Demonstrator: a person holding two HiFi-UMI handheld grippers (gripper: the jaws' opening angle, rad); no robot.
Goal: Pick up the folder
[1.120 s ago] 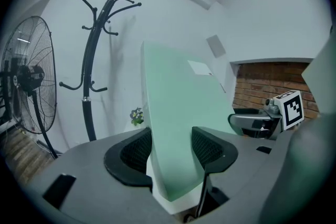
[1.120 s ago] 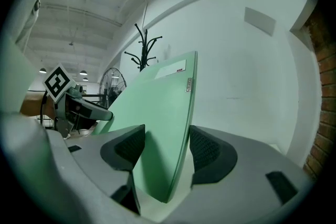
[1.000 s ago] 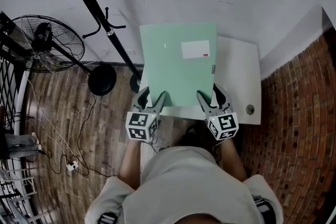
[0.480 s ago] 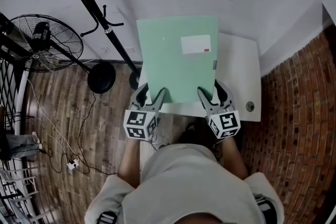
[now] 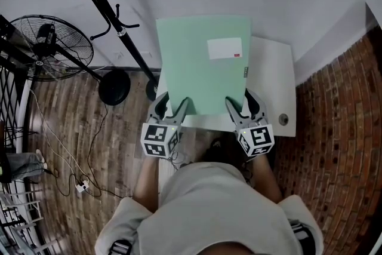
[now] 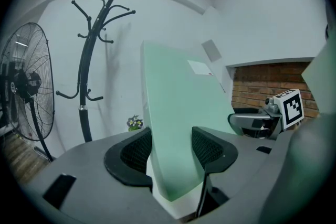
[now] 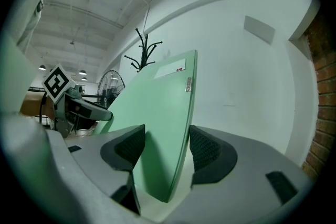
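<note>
A pale green folder [image 5: 200,63] with a white label is held up above the small white table [image 5: 271,86], tilted with its far edge raised. My left gripper [image 5: 173,106] is shut on its near left corner and my right gripper [image 5: 242,101] is shut on its near right corner. In the left gripper view the folder [image 6: 178,107] stands between the black pads of the left gripper [image 6: 168,147]. The right gripper view shows the folder [image 7: 157,113] edge-on in the right gripper [image 7: 167,149], with its spine tab visible.
A black coat stand [image 5: 113,15] leans at the table's left, its round base [image 5: 114,88] on the wooden floor. A standing fan [image 5: 54,48] is farther left. Cables [image 5: 77,188] lie on the floor. Brick surface [image 5: 334,128] runs along the right. The white wall is behind.
The folder has risen a little and shifted slightly right, its far edge higher in the head view. Both grippers kept their hold and barely moved.
</note>
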